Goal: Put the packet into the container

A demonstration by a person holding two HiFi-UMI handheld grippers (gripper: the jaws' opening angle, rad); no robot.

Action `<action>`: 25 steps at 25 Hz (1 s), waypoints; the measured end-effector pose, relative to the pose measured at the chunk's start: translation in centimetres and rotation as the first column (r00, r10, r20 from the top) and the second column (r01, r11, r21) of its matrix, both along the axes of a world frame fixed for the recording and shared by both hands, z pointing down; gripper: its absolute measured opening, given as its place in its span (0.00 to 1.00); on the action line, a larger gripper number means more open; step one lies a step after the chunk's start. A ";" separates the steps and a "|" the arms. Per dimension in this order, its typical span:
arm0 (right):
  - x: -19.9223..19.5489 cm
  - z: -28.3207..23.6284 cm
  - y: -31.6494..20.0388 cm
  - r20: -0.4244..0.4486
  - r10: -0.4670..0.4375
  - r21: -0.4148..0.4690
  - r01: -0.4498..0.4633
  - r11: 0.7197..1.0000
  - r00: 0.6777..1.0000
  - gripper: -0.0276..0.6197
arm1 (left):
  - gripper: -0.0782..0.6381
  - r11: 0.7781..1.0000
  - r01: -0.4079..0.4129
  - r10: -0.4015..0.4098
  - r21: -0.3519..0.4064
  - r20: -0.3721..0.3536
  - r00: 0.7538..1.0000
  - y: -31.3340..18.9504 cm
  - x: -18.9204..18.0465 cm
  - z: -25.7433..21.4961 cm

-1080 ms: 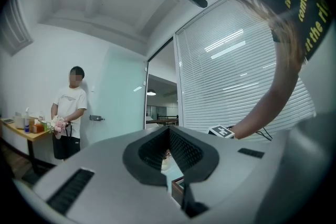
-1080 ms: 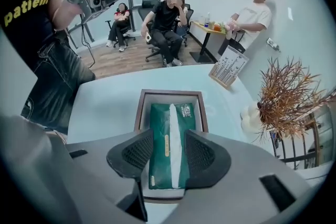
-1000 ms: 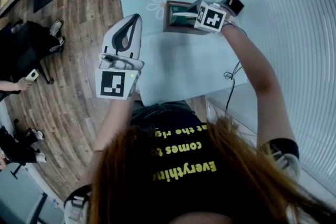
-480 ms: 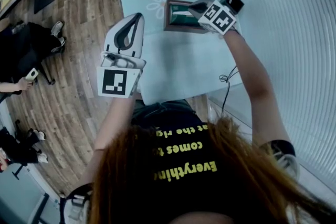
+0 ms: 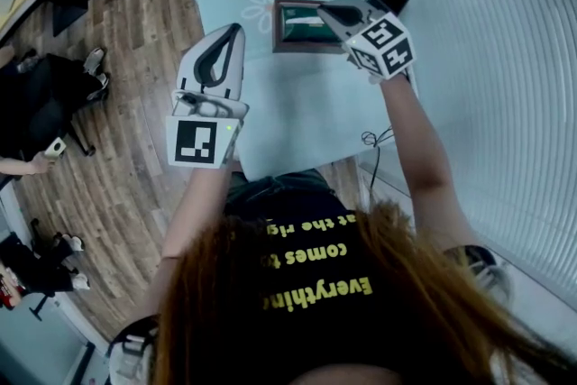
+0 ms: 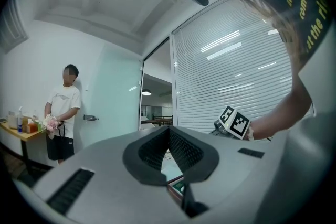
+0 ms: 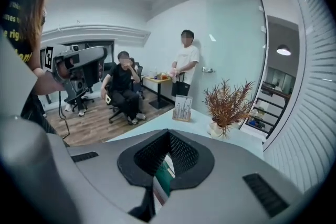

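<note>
Left hand-held gripper (image 5: 236, 31) level, jaws together; right hand-held gripper (image 5: 325, 12) pitched downward, jaws together, arm outstretched.

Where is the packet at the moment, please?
The packet is clamped in the jaws of the right gripper, seen in the right gripper view; in the head view that gripper sits over the right end of the brown container.

container (image 5: 279, 28) partly behind right gripper (image 5: 325, 11)
</note>
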State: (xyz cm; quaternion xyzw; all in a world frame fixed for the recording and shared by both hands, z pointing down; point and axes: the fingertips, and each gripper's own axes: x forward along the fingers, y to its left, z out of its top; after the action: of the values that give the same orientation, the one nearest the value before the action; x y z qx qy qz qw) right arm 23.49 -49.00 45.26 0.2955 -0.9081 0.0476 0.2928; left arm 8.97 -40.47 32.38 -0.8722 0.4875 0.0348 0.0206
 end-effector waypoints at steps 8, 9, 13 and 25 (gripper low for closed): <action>-0.4 -5.8 3.8 0.242 0.105 0.151 -0.144 0.978 0.965 0.08 | 0.11 1.000 -0.020 0.020 -0.002 0.013 1.000 0.2 0.3 0.2; -0.2 -6.7 4.3 0.279 0.115 0.162 -0.165 0.973 0.953 0.08 | 0.11 1.000 -0.021 0.021 -0.002 0.014 1.000 0.2 0.4 0.3; -0.2 -8.9 6.9 0.352 0.120 0.190 -0.196 0.962 0.928 0.08 | 0.11 0.999 -0.035 0.035 -0.001 0.014 0.999 0.4 0.7 0.3; 1.3 -13.7 12.5 0.459 0.173 0.268 -0.321 0.908 0.871 0.08 | 0.11 0.995 -0.104 0.104 0.006 0.024 0.994 2.8 3.2 -0.3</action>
State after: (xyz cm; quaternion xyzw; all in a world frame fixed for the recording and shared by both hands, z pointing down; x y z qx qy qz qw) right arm 24.78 -36.46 31.59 0.4387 -0.8983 -0.0069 0.0243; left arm 12.17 -37.67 32.03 -0.8966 0.4411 0.0274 0.0278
